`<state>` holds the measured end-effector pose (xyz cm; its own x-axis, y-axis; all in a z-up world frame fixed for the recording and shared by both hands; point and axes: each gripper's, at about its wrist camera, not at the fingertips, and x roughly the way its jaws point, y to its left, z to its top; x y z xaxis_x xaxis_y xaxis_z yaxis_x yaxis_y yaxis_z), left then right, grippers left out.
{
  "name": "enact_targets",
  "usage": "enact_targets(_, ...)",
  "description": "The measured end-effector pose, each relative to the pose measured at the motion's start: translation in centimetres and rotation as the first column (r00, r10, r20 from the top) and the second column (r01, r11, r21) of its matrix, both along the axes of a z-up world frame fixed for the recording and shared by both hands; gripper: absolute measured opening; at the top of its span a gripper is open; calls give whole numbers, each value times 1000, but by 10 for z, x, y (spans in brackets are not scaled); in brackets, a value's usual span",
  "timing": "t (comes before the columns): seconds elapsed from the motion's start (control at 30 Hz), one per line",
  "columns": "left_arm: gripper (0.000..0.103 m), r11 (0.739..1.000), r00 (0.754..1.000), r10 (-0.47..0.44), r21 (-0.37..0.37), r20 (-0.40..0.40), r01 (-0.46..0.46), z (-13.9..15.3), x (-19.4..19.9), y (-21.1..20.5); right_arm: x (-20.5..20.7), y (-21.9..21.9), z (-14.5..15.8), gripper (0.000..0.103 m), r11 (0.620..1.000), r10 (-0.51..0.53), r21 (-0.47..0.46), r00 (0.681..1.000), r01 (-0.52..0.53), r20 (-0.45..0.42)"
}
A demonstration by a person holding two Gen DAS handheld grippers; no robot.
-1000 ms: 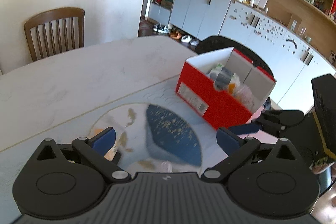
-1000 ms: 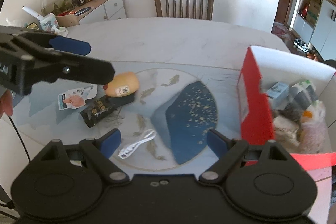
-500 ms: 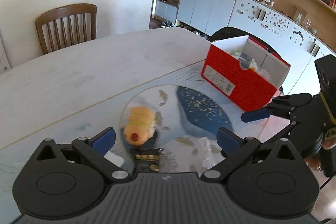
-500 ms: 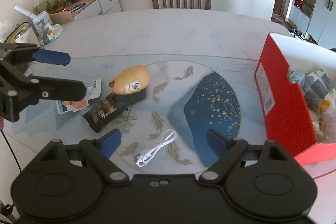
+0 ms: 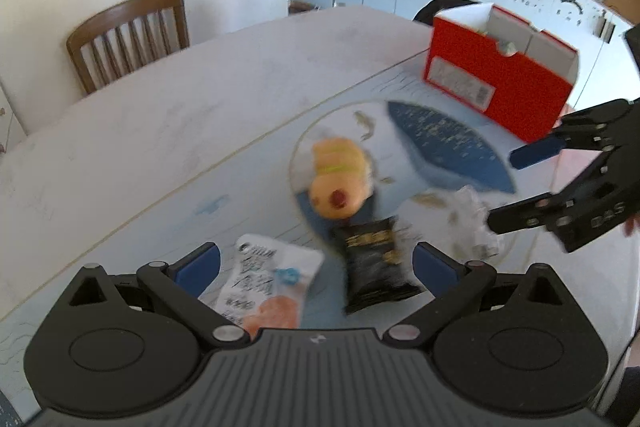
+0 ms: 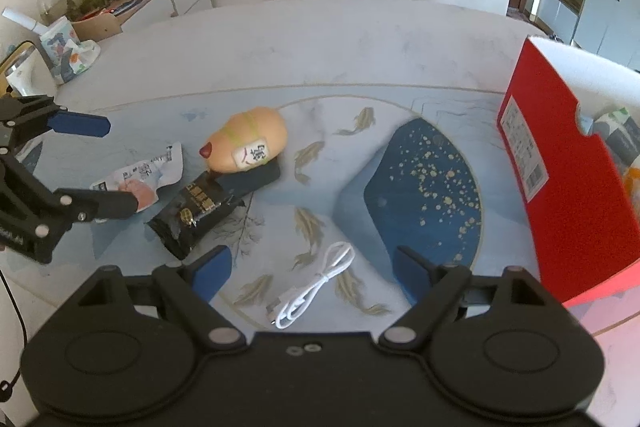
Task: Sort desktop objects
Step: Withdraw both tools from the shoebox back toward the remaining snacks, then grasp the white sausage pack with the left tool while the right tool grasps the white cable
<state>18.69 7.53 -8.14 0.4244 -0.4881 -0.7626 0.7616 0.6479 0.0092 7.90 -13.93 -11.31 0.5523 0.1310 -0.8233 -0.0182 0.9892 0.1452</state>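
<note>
The white cable [image 6: 316,287], light and limp, wants pinching mid-coil; both jaws are spread, grasping nothing.

Red box [image 6: 560,187], black packet [image 6: 196,211]

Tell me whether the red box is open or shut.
Open. The red box has no lid on top, and packets show inside it over the cut-out in its wall.

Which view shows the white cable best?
The right wrist view. The white cable lies sharp and whole on the mat, just ahead of the open right gripper. In the left wrist view it is only a blurred white patch, partly hidden by the right gripper's lower finger.
</note>
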Motion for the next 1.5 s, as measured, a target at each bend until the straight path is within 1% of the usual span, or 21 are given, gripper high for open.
enact_targets(0.07,103,1000,1000,6,-5,-13,-6,-6,9,5,1,0,-2,87,1000,-14,13,1000,14,-9)
enact_targets(0.23,103,1000,1000,3,6,-13,-3,-18,24,11,3,-1,-10,87,998,-56,31,998,57,-31)
enact_targets(0.37,103,1000,1000,11,22,-24,-10,-27,33,14,5,1,-16,85,996,-84,19,996,84,-44)
enact_targets(0.47,103,1000,999,5,30,-51,-4,-34,39,14,7,2,-21,84,995,-97,14,994,98,-59)
enact_targets(0.57,103,998,999,-8,57,-38,10,-40,40,11,9,5,-25,80,994,-105,-6,992,105,-71)
enact_targets(0.73,102,997,998,-21,70,-54,25,-48,40,8,12,10,-28,72,993,-117,-34,989,115,-89)
enact_targets(0.77,102,997,998,-22,72,-54,26,-49,40,8,12,11,-29,69,993,-117,-39,989,113,-93)
enact_targets(0.87,102,997,998,-20,71,-61,24,-54,37,11,12,13,-31,68,993,-112,-48,989,108,-100)
enact_targets(0.93,101,997,999,-17,73,-52,21,-54,35,11,12,13,-33,61,993,-114,-52,988,109,-107)
enact_targets(1.0,100,998,998,-13,61,-54,16,-53,34,11,12,13,-32,60,992,-114,-58,988,109,-104)
enact_targets(1.07,93,997,999,-11,76,-35,13,-52,32,9,13,14,-32,58,992,-111,-70,988,104,-105)
enact_targets(1.13,90,997,999,-11,77,-31,13,-52,31,9,14,15,-32,54,992,-109,-83,988,100,-106)
enact_targets(1.2,86,997,1000,-4,76,-30,6,-51,30,10,13,15,-31,47,991,-108,-84,989,99,-105)
enact_targets(1.27,76,998,1000,7,69,-25,-5,-49,30,11,13,13,-30,41,991,-112,-87,988,103,-106)
enact_targets(1.3,73,998,1000,12,67,-22,-10,-49,29,12,12,13,-30,38,991,-112,-89,988,103,-107)
enact_targets(1.33,67,998,1000,17,64,-20,-16,-48,29,13,12,13,-30,37,990,-113,-91,988,104,-108)
enact_targets(1.37,62,998,1000,23,61,-18,-22,-47,29,14,11,13,-30,32,990,-115,-97,987,104,-108)
enact_targets(1.4,62,998,999,27,60,-18,-26,-47,30,15,11,13,-29,28,990,-114,-100,988,104,-108)
enact_targets(1.43,62,998,999,27,58,-18,-26,-47,30,16,10,13,-29,27,990,-115,-100,988,104,-107)
enact_targets(1.5,61,998,1000,28,59,-11,-27,-47,29,15,9,11,-29,19,989,-121,-98,987,111,-108)
